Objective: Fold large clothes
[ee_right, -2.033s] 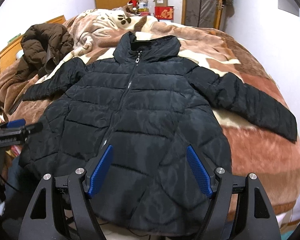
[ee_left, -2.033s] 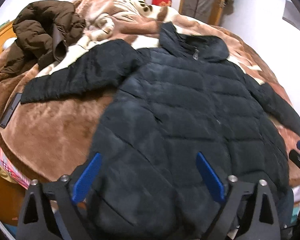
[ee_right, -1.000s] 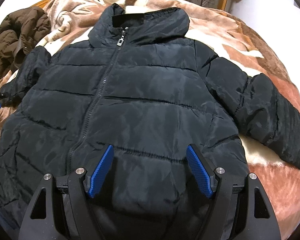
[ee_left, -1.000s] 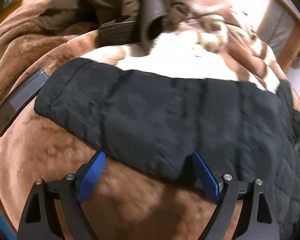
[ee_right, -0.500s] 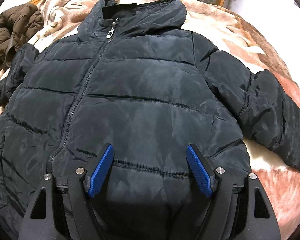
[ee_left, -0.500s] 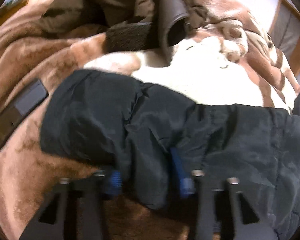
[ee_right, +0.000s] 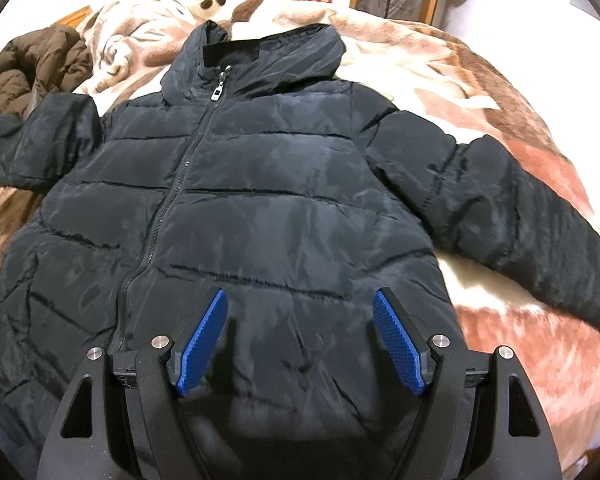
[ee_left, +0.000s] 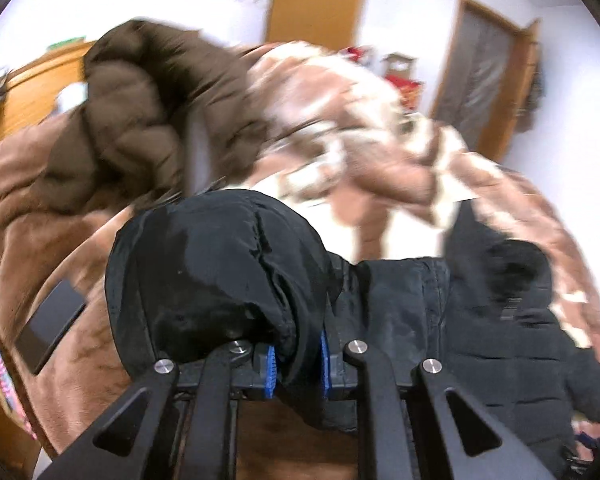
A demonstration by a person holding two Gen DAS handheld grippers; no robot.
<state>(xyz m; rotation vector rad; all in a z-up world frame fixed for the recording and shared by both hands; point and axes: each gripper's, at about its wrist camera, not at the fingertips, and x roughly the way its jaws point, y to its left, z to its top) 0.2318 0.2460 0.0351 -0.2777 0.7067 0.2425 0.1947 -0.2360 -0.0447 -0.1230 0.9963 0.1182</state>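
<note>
On bed, black jacket [ee_right: 284, 208] mostly flat — fold barely begun. Left gripper [ee_left: 296, 356] closing on 1 sleeve [ee_left: 220, 264]; right gripper [ee_right: 300, 336] wide open, empty. Second sleeve, body unfolded.

Left gripper [ee_left: 296, 364] angled downward, jaws closing with black fabric bunched between the blue pads; right gripper [ee_right: 300, 340] tilted downward, jaws spread wide, nothing between them.
</note>
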